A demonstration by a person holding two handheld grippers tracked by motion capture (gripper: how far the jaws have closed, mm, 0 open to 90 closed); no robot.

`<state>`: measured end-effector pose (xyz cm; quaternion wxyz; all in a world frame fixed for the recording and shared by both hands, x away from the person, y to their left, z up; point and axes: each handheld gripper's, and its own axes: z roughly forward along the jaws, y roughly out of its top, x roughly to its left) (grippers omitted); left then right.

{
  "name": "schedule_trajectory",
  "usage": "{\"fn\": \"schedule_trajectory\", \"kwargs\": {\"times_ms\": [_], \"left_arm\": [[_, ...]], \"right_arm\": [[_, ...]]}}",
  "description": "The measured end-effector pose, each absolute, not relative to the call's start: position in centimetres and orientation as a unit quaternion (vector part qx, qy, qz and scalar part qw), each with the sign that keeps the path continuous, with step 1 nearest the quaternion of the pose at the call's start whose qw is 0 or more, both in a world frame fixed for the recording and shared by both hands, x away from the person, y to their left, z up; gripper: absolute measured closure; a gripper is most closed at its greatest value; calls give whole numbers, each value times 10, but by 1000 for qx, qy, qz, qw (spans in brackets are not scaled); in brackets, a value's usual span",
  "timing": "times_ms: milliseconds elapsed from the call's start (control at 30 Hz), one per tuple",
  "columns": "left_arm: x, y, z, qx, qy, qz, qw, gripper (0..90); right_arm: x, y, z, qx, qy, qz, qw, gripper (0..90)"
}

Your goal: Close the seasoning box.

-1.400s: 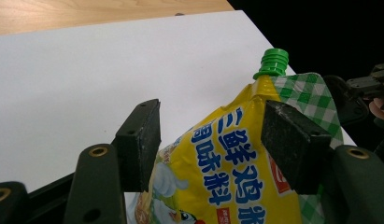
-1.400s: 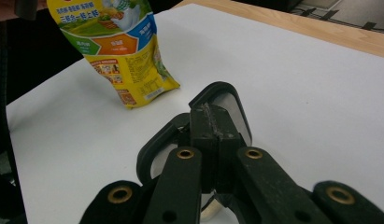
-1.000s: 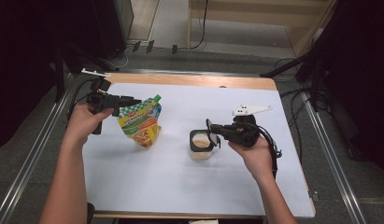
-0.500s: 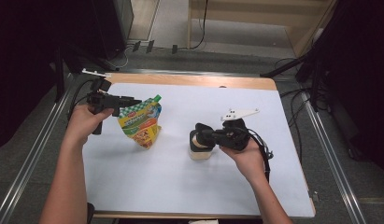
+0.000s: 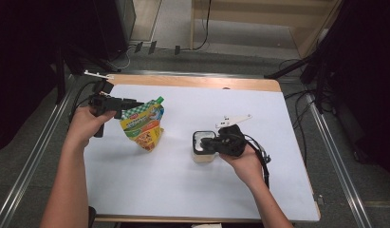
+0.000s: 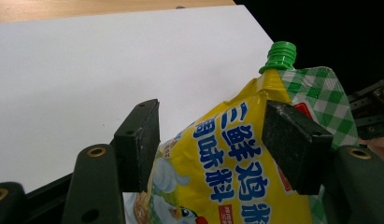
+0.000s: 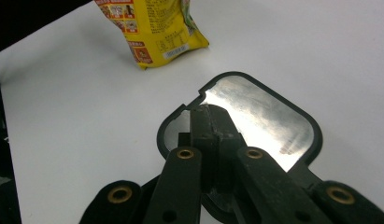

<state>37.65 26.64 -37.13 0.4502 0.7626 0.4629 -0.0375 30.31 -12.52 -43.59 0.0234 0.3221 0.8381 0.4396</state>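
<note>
A yellow spouted pouch (image 5: 143,127) with a green cap (image 6: 279,55) stands tilted on the white tabletop (image 5: 183,190), left of centre. My left gripper (image 5: 132,103) is shut on its upper part, and the pouch (image 6: 227,168) sits between the two pads (image 6: 139,140). Right of centre is a small pale container (image 5: 200,156). My right gripper (image 5: 208,142) lies over it, its jaws shut on the near edge of a black-rimmed lid (image 7: 264,116) with a shiny silver face. The lid lies flat on top of the container.
The white sheet covers a wooden table whose bare far edge (image 5: 192,81) shows. Metal rails (image 5: 335,156) run along both sides, with cables on the floor beyond. The pouch's lower end (image 7: 152,32) stands a short way beyond the lid.
My right gripper has moved left and down with the lid, which now covers the beige contents seen a second ago. The left gripper and pouch have stayed put.
</note>
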Motion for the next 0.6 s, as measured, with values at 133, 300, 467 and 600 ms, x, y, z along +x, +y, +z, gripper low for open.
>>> {"fn": "schedule_trajectory", "kwargs": {"times_ms": [133, 300, 467, 600], "left_arm": [[377, 266, -371, 762, 463, -38, 451, 379], [377, 266, -372, 761, 464, -40, 451, 377], [377, 266, -372, 762, 465, -40, 449, 378], [377, 265, -373, 762, 465, -41, 450, 377]], "right_arm": [[303, -125, -436, 321, 838, 440, 23, 900], [303, -127, -434, 319, 837, 443, 29, 862], [304, -129, -432, 318, 835, 447, 35, 804], [305, -131, -431, 320, 833, 449, 36, 749]]}}
